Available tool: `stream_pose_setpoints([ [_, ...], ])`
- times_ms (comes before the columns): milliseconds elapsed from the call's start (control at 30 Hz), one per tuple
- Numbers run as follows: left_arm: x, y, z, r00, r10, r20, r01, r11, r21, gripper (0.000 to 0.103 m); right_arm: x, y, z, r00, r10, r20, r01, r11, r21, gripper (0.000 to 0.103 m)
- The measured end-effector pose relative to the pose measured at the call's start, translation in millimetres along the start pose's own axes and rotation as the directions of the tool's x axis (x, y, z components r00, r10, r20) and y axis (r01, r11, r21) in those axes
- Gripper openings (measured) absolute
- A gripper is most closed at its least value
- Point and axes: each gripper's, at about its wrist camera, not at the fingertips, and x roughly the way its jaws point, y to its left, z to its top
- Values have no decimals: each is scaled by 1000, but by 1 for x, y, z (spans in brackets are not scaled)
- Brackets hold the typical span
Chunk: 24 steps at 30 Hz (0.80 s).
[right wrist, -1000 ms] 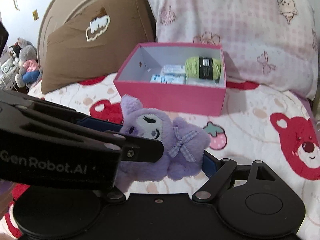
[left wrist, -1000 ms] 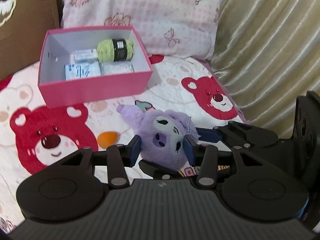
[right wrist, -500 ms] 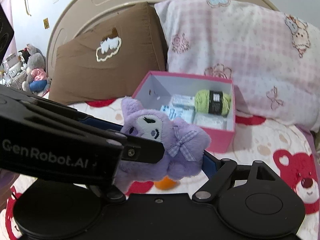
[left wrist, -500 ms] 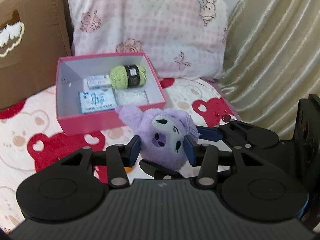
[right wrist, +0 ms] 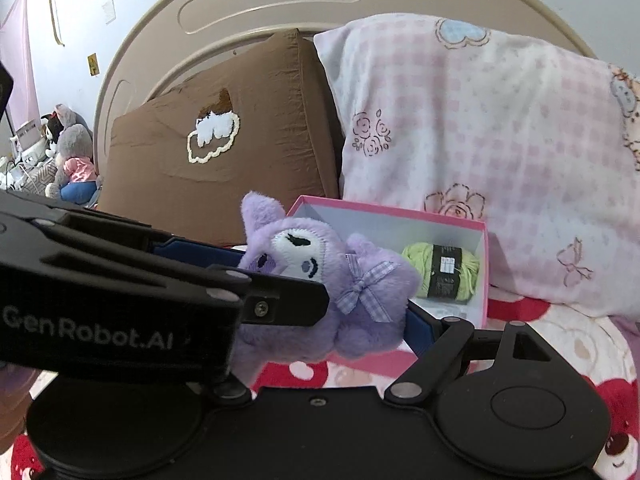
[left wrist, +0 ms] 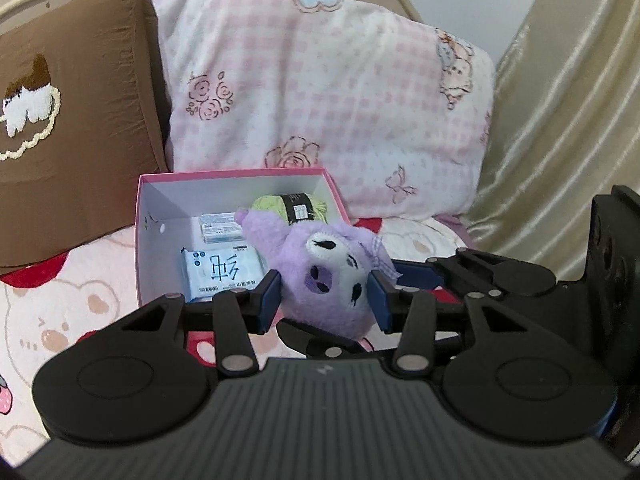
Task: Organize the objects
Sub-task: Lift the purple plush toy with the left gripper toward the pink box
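- Both tongs clamp one fluffy purple plush toy (left wrist: 326, 276): left gripper (left wrist: 325, 298) on its head, right gripper (right wrist: 362, 312) around its body.
- Pink cardboard box (left wrist: 149, 184) lies just ahead.
- Carrying step, likely; next, lower inside and release.

Both wrist views close, angled down toward headboard; shared: pink box (left wrist: 236, 178) (right wrist: 484, 264), purple plush (left wrist: 328, 276) (right wrist: 320, 280).

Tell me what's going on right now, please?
Left gripper shut on purple plush toy; right gripper clamps it too. Toy held at the near edge of pink box. Yarn ball and packets already inside; nothing in the way.
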Motion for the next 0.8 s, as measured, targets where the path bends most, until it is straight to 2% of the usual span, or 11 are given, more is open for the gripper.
stream_pose_setpoints([
  [300,24,14,-4,999,-19,43,20,1000,-18,44,26,-19,4,999,34,-18,-33,999,22,87],
  [800,27,37,4,998,9,60,-8,1000,-9,44,52,-19,14,994,112,6,-112,994,20,87],
])
